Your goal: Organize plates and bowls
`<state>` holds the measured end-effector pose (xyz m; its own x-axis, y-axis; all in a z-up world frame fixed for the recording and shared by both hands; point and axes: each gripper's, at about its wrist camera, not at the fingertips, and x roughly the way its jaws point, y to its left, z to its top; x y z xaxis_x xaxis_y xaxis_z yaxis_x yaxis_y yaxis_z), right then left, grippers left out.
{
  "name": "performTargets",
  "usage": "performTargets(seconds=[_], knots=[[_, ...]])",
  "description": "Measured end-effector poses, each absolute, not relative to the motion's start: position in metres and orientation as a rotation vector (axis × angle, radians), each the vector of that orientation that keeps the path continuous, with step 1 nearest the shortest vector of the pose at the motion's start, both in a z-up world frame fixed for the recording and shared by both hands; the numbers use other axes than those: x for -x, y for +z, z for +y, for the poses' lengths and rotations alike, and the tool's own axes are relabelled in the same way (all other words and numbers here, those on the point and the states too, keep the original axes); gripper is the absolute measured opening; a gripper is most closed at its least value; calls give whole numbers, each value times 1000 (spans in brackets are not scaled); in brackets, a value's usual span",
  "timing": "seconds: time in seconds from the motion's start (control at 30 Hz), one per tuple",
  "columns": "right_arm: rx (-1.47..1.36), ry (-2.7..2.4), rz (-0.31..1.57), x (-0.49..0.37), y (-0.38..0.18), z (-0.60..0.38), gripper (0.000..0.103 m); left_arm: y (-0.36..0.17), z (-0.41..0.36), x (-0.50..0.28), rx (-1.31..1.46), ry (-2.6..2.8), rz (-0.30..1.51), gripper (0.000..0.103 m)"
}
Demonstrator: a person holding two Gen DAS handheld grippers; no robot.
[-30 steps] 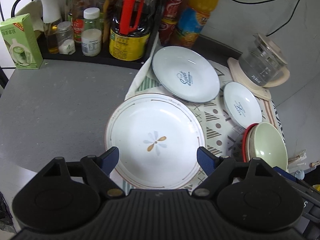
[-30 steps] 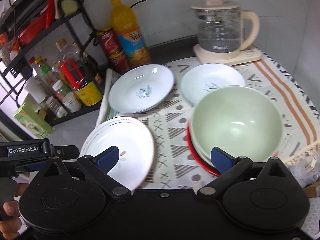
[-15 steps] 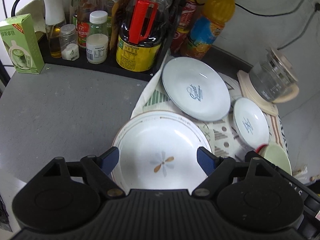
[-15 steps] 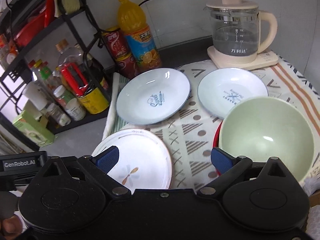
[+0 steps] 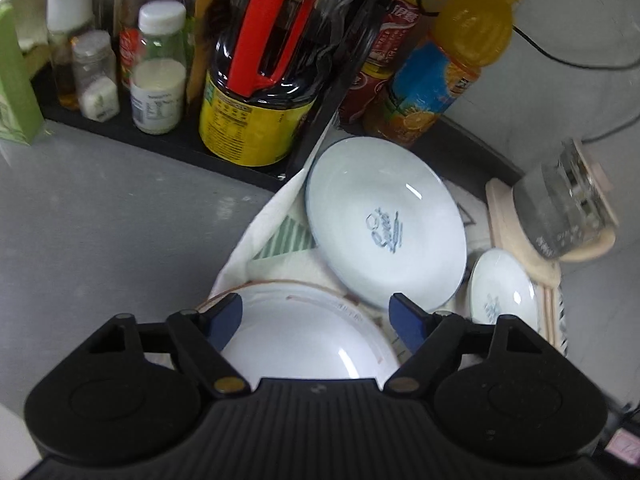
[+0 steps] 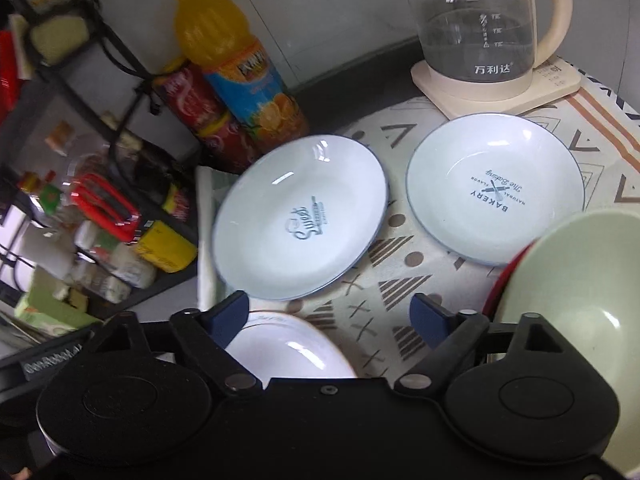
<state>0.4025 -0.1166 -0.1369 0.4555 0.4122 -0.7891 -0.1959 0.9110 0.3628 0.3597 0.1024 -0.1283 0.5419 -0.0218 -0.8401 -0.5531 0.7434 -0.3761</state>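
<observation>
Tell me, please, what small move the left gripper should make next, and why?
Probably ease the open left gripper forward toward the Sweet plate. Its jaws hold nothing, it hangs over the brown-rimmed plate, and the Sweet plate lies just ahead on the patterned cloth.

The larger white plate carries a blue script word in its well that reads "Sweet", with smaller lines beside it too fine to make out. The smaller plate shows, upside down from the right wrist view, "BAKERY", "The Baking" in script, and "NATURAL FLAVOR" around crossed rolling pins. The glass kettle is printed "万利达". Bottle labels on the rack are too blurred to read.
</observation>
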Motion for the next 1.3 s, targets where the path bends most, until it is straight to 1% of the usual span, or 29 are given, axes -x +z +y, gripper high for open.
performTargets(seconds=[0.03,0.07,0.1,0.13,0.17,0.23,0.33,0.47,0.6,0.67,0.77,0.83,0.93,1.03,1.1,1.13,1.3], knots=[[-226,375,1044,-408,-141,-115,73,-131,104,-364,690,347,956,72],[-218,364,1057,-413,-144,-113,69,-135,106,-368,701,346,951,70],[-217,360,1067,-418,-148,-112,63,-139,108,-372,713,344,950,64],[-223,359,1077,-423,-153,-111,59,-144,110,-376,731,341,955,58],[-231,357,1085,-428,-157,-110,57,-149,113,-380,756,339,963,56],[-250,348,1103,-437,-165,-109,46,-157,117,-387,793,337,964,48],[-280,348,1126,-447,-175,-107,39,-167,120,-397,809,344,967,42],[-313,320,1161,-461,-187,-106,35,-179,123,-410,839,330,974,35],[-363,311,1192,-472,-199,-105,26,-193,125,-419,864,343,997,30],[-368,311,1195,-477,-203,-101,23,-197,125,-422,872,350,1005,29],[-382,297,1204,-482,-208,-97,22,-202,125,-429,866,356,1012,25],[-402,296,1214,-486,-213,-98,21,-207,126,-432,883,362,1019,19],[-438,287,1225,-491,-221,-101,18,-210,126,-436,886,359,1018,15],[-445,294,1205,-491,-222,-100,18,-212,124,-443,877,363,1029,11],[-468,296,1200,-492,-224,-103,17,-213,124,-444,889,376,1027,11],[-475,291,1201,-493,-225,-104,13,-213,123,-444,889,383,1027,11],[-477,302,1203,-495,-223,-105,11,-205,117,-444,839,385,1020,11]])
